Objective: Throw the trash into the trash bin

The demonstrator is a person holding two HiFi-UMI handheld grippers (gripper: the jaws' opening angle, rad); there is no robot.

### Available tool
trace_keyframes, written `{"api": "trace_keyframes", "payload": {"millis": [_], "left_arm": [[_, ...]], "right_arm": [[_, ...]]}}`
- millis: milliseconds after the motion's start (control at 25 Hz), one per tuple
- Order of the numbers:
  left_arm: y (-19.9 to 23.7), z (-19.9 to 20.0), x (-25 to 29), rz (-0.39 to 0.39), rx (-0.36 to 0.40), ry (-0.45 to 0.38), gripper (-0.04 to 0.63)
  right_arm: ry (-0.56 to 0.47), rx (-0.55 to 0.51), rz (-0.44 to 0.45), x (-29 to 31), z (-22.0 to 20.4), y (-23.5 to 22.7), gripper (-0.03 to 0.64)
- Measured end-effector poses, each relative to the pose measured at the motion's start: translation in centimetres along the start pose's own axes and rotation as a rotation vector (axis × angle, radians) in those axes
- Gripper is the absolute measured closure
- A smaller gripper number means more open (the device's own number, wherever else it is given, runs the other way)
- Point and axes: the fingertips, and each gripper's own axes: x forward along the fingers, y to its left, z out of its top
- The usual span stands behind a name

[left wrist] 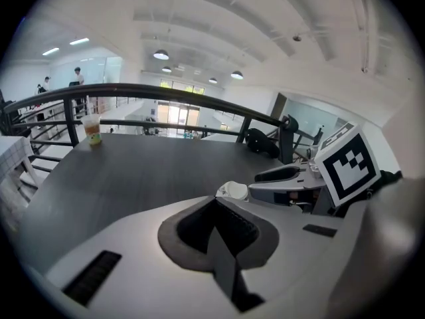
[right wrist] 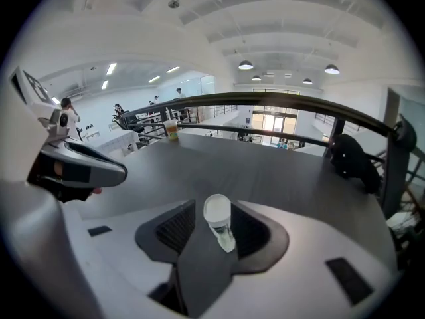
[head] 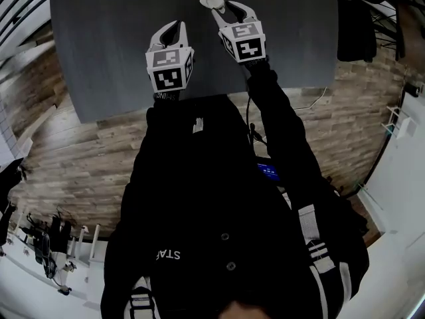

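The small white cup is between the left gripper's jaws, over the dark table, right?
No: the small white cup is between the jaws of the right gripper, over the dark table; the right gripper view shows it.

Dark grey table [head: 99,58] on wood floor [head: 80,158]; black railing [left wrist: 166,92] behind; white ceiling [right wrist: 265,25] w/ round lamps [left wrist: 161,54].

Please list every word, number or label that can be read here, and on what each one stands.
"STAF", upside down, on the person's black jacket.
Blue label by the right sleeve: too small to read.
Label on the far cup: too blurred.
Marker cubes: square patterns, no letters.
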Motion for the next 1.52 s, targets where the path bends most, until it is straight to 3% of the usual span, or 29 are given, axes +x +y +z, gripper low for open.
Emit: {"api": "trace_keyframes", "payload": {"millis": [480, 720, 1000, 1240, 1520], "left_arm": [[1.3, -2.5, 1.3, 0.025, -0.048, 0.048, 0.595], [2.7, -3.6, 0.4, 0.054, -0.073, 0.056, 0.595], [2.8, -3.1, 0.3, 0.065, -0.072, 0.048, 0.595], [1.4, -2.5, 0.0, 0.044, -0.050, 0.050, 0.595], [-3.1, -2.4, 0.7, -0.026, 0.006, 0.055, 0.595]], "right_arm": [[0.100, -0.129, 0.043, 4.9, -2.3, -0.5, 0.370], [0.142, -0.129, 0.045, 6.2, -3.4, -0.2, 0.370], [0.115, -0.141, 0.022, 5.3, -2.8, -0.6, 0.397], [0.041, -0.082, -0.017, 1.8, -1.4, -0.9, 0.399], [-0.045, 0.042, -0.083, -4.6, -1.9, -2.0, 0.399]]}}
